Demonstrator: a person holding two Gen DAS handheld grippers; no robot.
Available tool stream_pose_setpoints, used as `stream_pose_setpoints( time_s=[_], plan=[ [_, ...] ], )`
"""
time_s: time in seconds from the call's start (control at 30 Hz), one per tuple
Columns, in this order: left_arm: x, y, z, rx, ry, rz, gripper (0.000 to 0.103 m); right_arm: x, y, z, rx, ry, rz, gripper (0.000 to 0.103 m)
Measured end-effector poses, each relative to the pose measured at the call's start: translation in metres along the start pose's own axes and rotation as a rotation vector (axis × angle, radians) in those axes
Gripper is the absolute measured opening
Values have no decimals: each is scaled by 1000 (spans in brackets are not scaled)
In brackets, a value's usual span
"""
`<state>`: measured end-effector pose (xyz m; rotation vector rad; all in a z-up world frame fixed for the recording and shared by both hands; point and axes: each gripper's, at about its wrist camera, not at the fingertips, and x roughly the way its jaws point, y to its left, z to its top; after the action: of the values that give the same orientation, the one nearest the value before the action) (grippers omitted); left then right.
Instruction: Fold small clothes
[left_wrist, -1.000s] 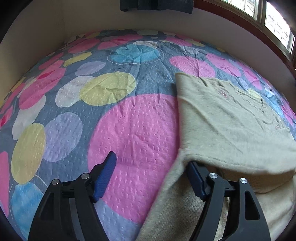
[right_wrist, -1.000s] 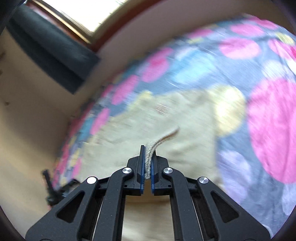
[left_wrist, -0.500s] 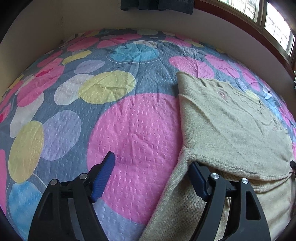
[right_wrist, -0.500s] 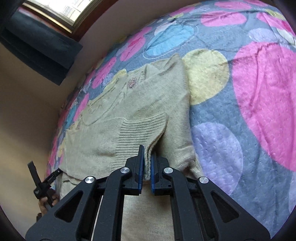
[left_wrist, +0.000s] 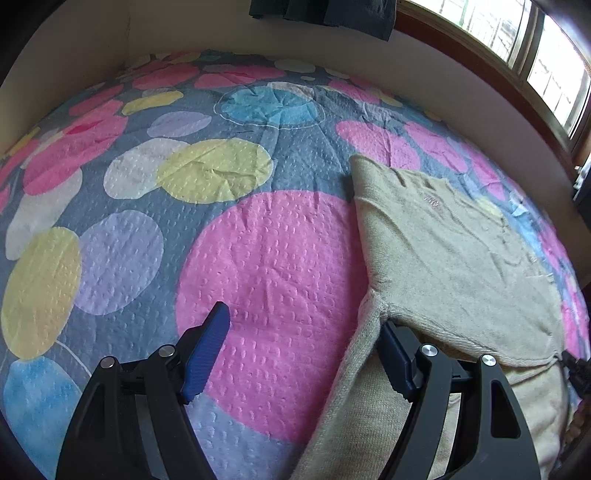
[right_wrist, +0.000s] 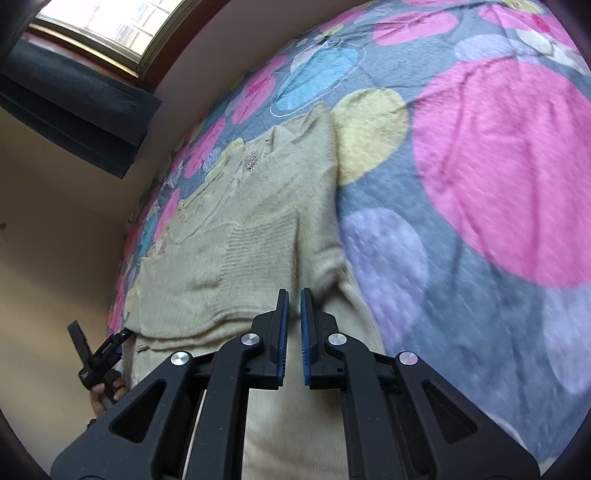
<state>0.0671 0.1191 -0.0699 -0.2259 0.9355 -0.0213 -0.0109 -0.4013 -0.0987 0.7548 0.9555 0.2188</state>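
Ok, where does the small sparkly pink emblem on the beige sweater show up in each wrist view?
Left wrist view: the pink emblem sits right of centre in the upper half, on the beige sweater.
Right wrist view: the emblem is left of centre in the upper part, near the sweater's far end.
Shared landmark: the big pink circle on the bedspread beside the sweater.

The left gripper (left_wrist: 303, 347) was held low with its jaws spread wide, the blue pads (left_wrist: 207, 350) well apart and angled outward. The right gripper (right_wrist: 292, 325) was held with its jaws parted by a narrow gap, the ribbed blue pads (right_wrist: 283, 332) facing each other, nothing visibly clamped between them. Both pointed forward and downward.
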Motion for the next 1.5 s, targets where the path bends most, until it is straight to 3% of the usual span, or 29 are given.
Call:
stream_pose_setpoints(
  time_s=[0.1, 0.33, 0.5, 0.77, 1.0, 1.17, 1.5],
  plan=[
    [-2, 9, 1, -38, 2, -62, 76, -16, -9, -10, 12, -5, -10, 14],
    [-11, 10, -6, 23, 4, -83, 76, -54, -30, -40, 62, 9, 55, 30],
    [-29, 20, -21, 34, 39, -161, 76, -78, -34, -64, 41, 23, 38, 40],
    [-76, 27, -80, 123, 163, -328, 76, -91, -33, -106, 39, 115, 194, 51],
    [-113, 17, -135, 144, 239, -483, 76, -92, -14, -132, -20, 170, 270, 54],
    [-128, 12, -157, 143, 276, -552, 75, -94, -5, -151, -37, 211, 313, 54],
    [-141, 26, -183, 5, 350, -701, 75, -97, 16, -184, -90, 294, 409, 54]
  ],
)
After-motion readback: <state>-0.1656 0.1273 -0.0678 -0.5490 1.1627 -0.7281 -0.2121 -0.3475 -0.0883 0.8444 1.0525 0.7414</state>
